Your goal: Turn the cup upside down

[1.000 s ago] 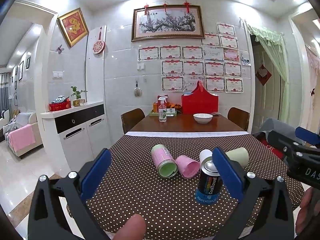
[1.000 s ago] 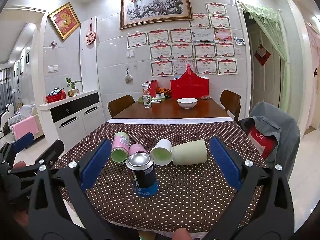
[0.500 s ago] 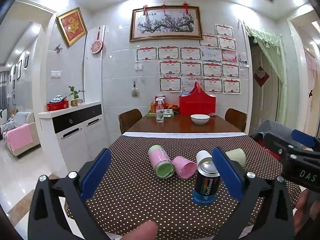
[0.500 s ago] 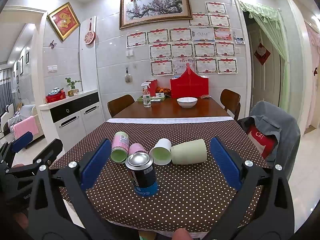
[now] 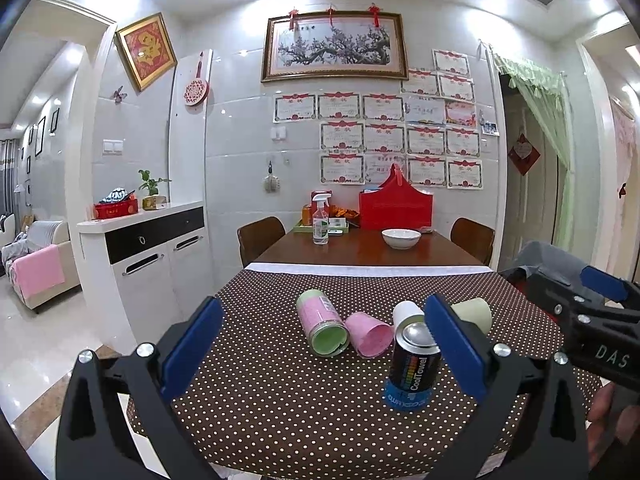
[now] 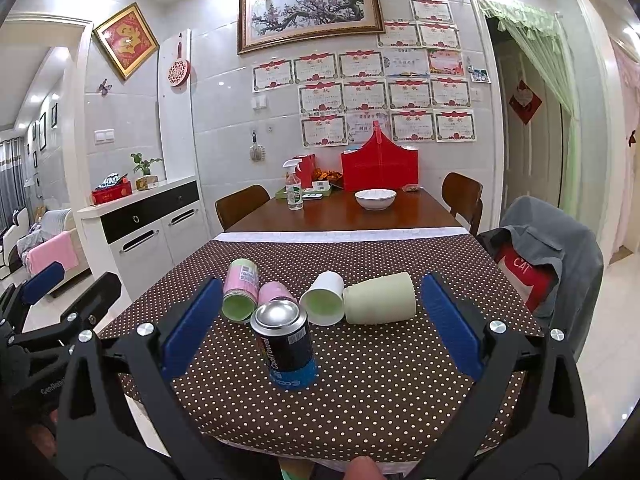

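Lying on their sides ahead of the right gripper (image 6: 320, 320), four cups (image 6: 379, 298) are seen on the table (image 6: 400, 400), none yet flipped. An upright can (image 6: 286, 346) stands nearer. Both grippers, the left gripper (image 5: 324, 344) included, are held wide open, empty, presumably ready to approach.

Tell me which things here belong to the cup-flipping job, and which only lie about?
Job:
pink-labelled green cup on its side
small pink cup
white cup with green inside
pale green cup
both open grippers

Lying about:
black CoolTowel can, upright
white bowl
clear spray bottle
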Demonstrator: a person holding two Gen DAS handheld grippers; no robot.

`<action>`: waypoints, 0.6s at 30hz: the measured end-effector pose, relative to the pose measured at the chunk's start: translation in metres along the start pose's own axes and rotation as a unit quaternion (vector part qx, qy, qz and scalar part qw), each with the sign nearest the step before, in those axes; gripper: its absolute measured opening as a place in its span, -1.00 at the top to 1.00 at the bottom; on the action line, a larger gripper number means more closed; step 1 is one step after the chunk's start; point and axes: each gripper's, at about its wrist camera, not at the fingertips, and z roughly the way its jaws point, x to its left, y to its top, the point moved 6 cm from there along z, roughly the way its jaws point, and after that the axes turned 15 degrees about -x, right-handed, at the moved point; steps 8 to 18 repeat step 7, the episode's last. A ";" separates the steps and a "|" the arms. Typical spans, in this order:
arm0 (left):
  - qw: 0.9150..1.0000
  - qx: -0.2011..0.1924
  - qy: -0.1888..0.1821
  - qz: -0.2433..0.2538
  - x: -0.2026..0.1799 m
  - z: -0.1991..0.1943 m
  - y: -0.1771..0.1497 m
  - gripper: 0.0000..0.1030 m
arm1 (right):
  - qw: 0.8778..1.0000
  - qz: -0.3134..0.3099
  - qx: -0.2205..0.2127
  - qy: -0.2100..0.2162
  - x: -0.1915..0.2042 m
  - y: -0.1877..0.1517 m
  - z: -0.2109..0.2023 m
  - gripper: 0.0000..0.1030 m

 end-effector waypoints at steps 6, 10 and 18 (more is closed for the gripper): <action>1.000 0.002 0.007 0.007 -0.001 0.002 -0.001 -0.93 | 1.000 -0.001 0.000 0.000 0.000 0.000 0.000 -0.88; 1.000 0.001 0.009 0.010 -0.001 0.002 -0.001 -0.93 | 1.000 0.000 0.000 0.000 0.000 0.000 0.000 -0.88; 1.000 0.001 0.009 0.010 -0.001 0.002 -0.001 -0.93 | 1.000 0.000 0.000 0.000 0.000 0.000 0.000 -0.88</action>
